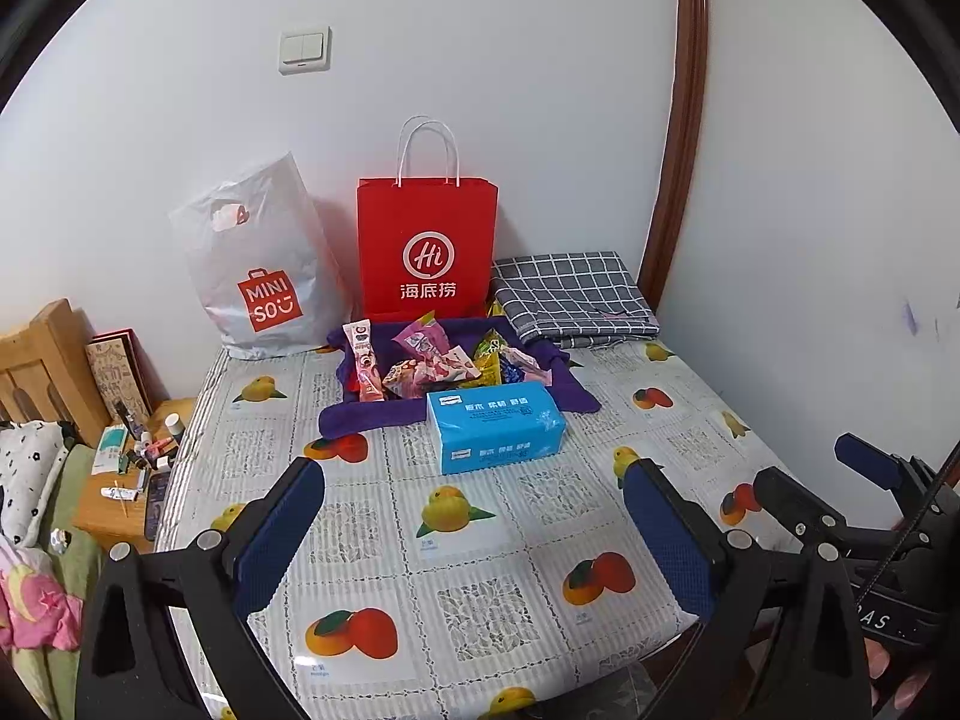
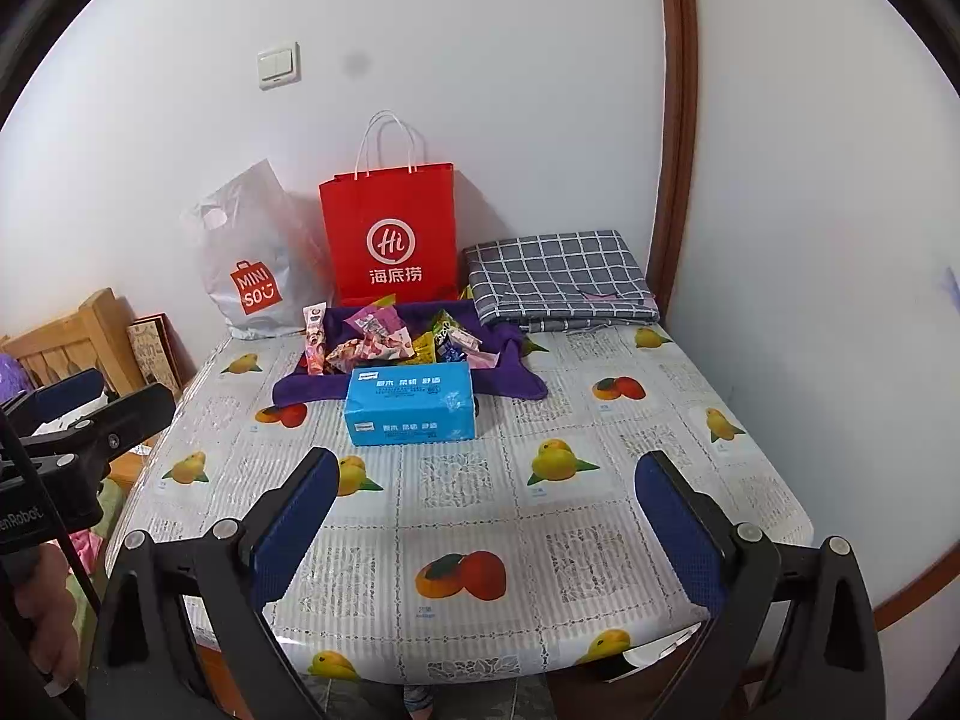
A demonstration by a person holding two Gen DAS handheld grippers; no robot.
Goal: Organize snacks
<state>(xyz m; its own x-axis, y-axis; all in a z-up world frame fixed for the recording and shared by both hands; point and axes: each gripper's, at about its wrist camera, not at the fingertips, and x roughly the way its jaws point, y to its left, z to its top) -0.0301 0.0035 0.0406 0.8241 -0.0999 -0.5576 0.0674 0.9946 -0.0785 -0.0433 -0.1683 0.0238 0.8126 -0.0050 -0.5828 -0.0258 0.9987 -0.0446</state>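
The snacks (image 1: 432,363) lie in a heap on a purple cloth (image 1: 372,414), far ahead of both claws, at the back of the desk (image 1: 480,540). They are small packets in shiny wrappers. I think they are very light, soft and crinkly, and a bit slippery. They could crush if squeezed hard. A good place to pinch one looks like its flat sealed edge, like the top end of the long pink stick packet (image 1: 364,360).

The left claw (image 1: 474,534) is wide open and holds nothing. The right claw (image 2: 483,522) is wide open too, with nothing in it. Both hang over the near part of the desk, well apart from the snacks.

A blue tissue pack (image 1: 495,426) sits between the claws and the heap, and it hides the front of the pile. The packets overlap, so I cannot count them or read them. Behind them stand a red paper bag (image 1: 427,246) and a white plastic bag (image 1: 258,264). What is inside the bags cannot be seen.
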